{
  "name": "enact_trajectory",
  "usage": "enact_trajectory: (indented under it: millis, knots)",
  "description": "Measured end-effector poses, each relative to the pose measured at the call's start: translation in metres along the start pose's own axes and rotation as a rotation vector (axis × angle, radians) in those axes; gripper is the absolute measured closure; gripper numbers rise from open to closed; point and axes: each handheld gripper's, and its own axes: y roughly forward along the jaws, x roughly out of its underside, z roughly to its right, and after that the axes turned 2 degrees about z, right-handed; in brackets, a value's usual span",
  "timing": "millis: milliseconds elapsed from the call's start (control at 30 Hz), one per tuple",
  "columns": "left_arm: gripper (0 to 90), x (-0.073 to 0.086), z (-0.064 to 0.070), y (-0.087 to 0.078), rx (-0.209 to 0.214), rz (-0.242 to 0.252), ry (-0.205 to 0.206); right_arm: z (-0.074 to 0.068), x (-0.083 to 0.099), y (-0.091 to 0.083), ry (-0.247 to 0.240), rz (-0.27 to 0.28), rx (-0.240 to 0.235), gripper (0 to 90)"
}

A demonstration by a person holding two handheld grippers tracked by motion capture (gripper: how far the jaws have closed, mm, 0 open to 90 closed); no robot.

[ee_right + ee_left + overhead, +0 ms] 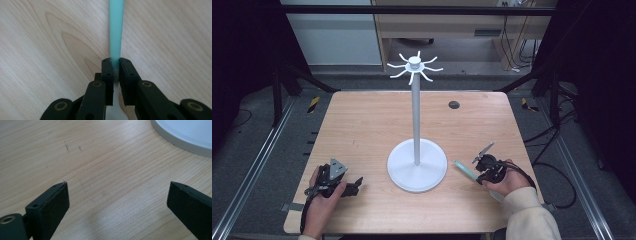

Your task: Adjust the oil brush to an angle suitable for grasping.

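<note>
Jaws: right gripper clamps teal strip | left gripper spread

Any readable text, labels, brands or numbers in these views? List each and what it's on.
None readable.
White stand: plain, no marking.
Teal strip held in the right tongs: blank.
Left tongs: open over bare wood, no print visible.
Wooden table: only grain and a few scuffs.
Yellow-black floor markers: stripes, no lettering.
</note>
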Motion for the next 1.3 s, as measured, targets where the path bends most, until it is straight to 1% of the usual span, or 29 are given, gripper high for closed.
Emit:
enact_trajectory:
  millis: [100, 233, 333, 367, 433, 533, 633, 733, 800, 900, 1000, 1167, 1233, 1300]
  knots:
    - [3.8, 0.0, 0.0, 0.0, -0.001, 0.002, 0.0, -0.001, -0.005, -0.01, 0.001, 0.067, -0.004, 82.6]
    - [3.7, 0.0, -0.001, -0.001, -0.002, 0.002, -0.003, -0.002, -0.017, -0.026, 0.013, 0.183, 0.005, 82.6]
    - [3.7, 0.0, -0.001, -0.001, 0.0, 0.003, -0.005, -0.004, -0.028, -0.039, 0.012, 0.269, -0.024, 82.6]
    - [3.7, 0.001, -0.001, -0.001, 0.0, 0.003, -0.004, -0.004, -0.033, -0.043, 0.011, 0.291, -0.018, 82.6]
    - [3.6, 0.001, -0.001, -0.001, -0.001, 0.004, -0.008, -0.003, -0.039, -0.051, 0.015, 0.316, 0.001, 82.6]
    - [3.6, 0.002, -0.002, -0.001, -0.002, 0.002, -0.01, 0.0, -0.047, -0.061, 0.033, 0.382, -0.005, 82.6]
    - [3.5, 0.002, -0.001, -0.001, -0.004, 0.003, -0.008, 0.003, -0.048, -0.064, 0.051, 0.415, 0.01, 82.6]
    - [3.4, 0.001, -0.001, -0.001, -0.002, 0.007, -0.012, 0.005, -0.045, -0.064, 0.076, 0.442, 0.031, 82.6]
    - [3.5, 0.001, -0.001, -0.001, 0.0, 0.005, -0.012, 0.006, -0.042, -0.062, 0.084, 0.466, 0.046, 82.6]
    - [3.5, 0.001, -0.001, -0.002, 0.0, 0.009, -0.014, 0.004, -0.039, -0.058, 0.112, 0.505, 0.059, 82.6]
    - [3.5, 0.001, -0.002, -0.002, -0.003, 0.017, -0.019, -0.001, -0.04, -0.058, 0.115, 0.544, 0.079, 82.6]
    - [3.5, 0.0, -0.002, -0.002, 0.002, 0.022, -0.02, -0.012, -0.042, -0.065, 0.111, 0.631, 0.115, 82.6]
    - [3.5, 0.0, -0.001, -0.002, 0.004, 0.018, -0.017, -0.015, -0.043, -0.07, 0.121, 0.67, 0.111, 82.6]
    - [3.5, 0.0, -0.001, -0.002, 0.005, 0.017, -0.014, -0.018, -0.044, -0.074, 0.121, 0.698, 0.106, 82.6]
